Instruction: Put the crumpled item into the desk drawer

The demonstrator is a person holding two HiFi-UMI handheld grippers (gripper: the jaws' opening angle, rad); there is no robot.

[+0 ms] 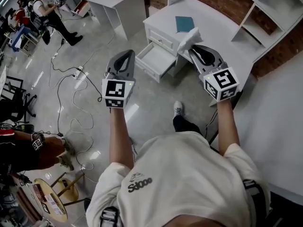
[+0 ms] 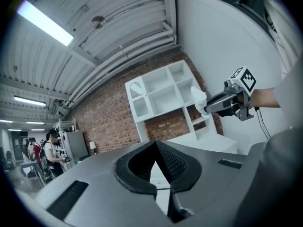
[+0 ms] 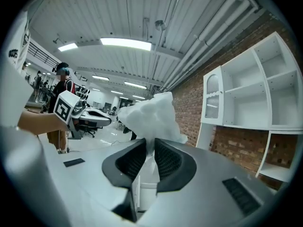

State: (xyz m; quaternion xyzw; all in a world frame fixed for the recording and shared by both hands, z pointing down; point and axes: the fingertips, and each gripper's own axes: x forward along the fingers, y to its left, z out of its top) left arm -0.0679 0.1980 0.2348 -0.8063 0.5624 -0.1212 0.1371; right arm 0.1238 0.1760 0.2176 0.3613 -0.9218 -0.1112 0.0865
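Pinching the crumpled white item (image 3: 151,115) between its fingers, the right gripper (image 3: 150,144) holds it up in the air, while the left gripper (image 1: 126,54) hovers level beside it, well apart, its fingers pressed together at the tips – nothing between them. Just past both, the desk drawer (image 1: 152,58) stands pulled open, lower left of the held item, and farther back a teal book (image 1: 184,23) lies flat on the white tabletop (image 1: 213,27).
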